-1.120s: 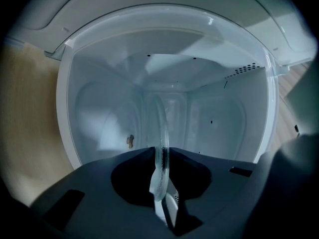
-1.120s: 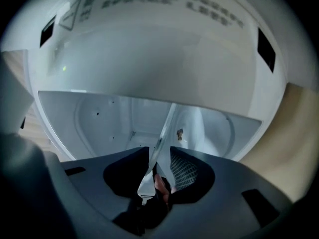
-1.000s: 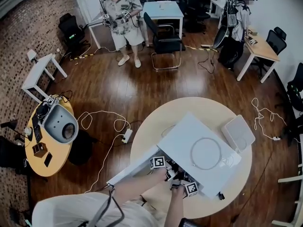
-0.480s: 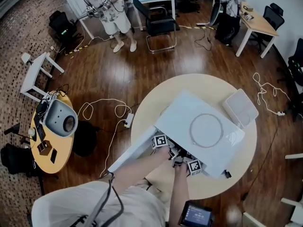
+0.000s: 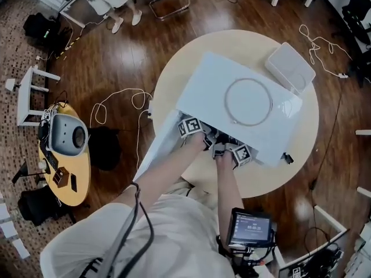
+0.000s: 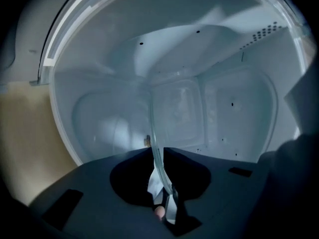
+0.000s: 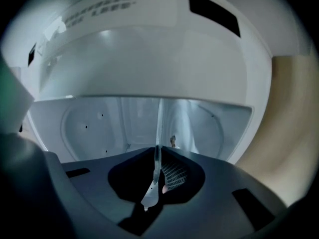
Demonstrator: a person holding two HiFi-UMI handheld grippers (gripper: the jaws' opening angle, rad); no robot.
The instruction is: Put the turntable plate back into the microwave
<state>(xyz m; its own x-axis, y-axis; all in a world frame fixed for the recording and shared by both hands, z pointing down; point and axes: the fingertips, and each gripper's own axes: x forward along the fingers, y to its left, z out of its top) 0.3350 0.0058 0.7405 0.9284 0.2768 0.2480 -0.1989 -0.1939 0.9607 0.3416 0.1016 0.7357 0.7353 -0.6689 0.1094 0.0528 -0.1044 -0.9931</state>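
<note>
Turntable plate (image 6: 154, 128) held edge-on inside microwave (image 5: 203, 91)
Left gripper (image 6: 162, 205) and right gripper (image 7: 153, 185), jaws just closing, each pinch its glass rim.

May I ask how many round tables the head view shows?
2: the large beige table under the microwave, and a small yellow table at left; none seems hidden.

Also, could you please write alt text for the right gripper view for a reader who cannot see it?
The right gripper, its jaws just closed further, grips the rim of the clear turntable plate, seen edge-on as a thin line running up the frame. Behind lies the white microwave cavity, with tan table at the right.
</note>
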